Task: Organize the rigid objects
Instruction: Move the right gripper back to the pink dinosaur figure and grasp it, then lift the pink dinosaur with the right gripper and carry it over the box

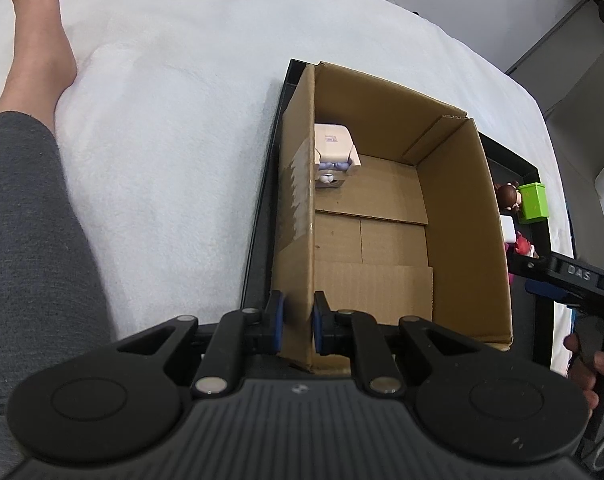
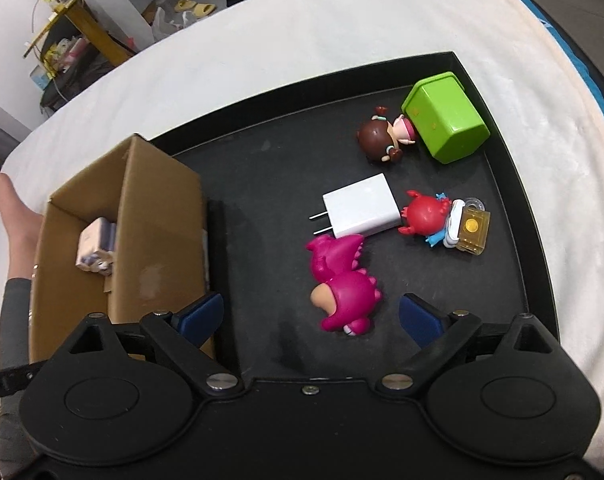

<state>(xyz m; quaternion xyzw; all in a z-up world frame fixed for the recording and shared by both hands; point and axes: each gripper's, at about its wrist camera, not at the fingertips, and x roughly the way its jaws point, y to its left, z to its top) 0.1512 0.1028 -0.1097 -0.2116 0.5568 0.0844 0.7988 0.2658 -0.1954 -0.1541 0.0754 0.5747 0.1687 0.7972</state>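
My left gripper (image 1: 298,322) is shut on the left wall of the open cardboard box (image 1: 298,200), one finger outside and one inside. A small white figure (image 1: 333,152) lies in the box's far corner; it also shows in the right wrist view (image 2: 96,248). My right gripper (image 2: 311,314) is open and empty just above the pink dinosaur toy (image 2: 341,280) on the black tray (image 2: 262,184). Farther on lie a white charger (image 2: 361,210), a red crab figure (image 2: 423,216) with a gold-coin block (image 2: 471,230), a brown-haired doll (image 2: 381,138) and a green box (image 2: 445,116).
The tray sits on a white blanket (image 1: 162,120) over a bed. The person's leg and bare foot (image 1: 34,40) rest on the left. The right gripper's body (image 1: 573,280) shows at the left wrist view's right edge. Shelves and slippers stand beyond the bed (image 2: 74,28).
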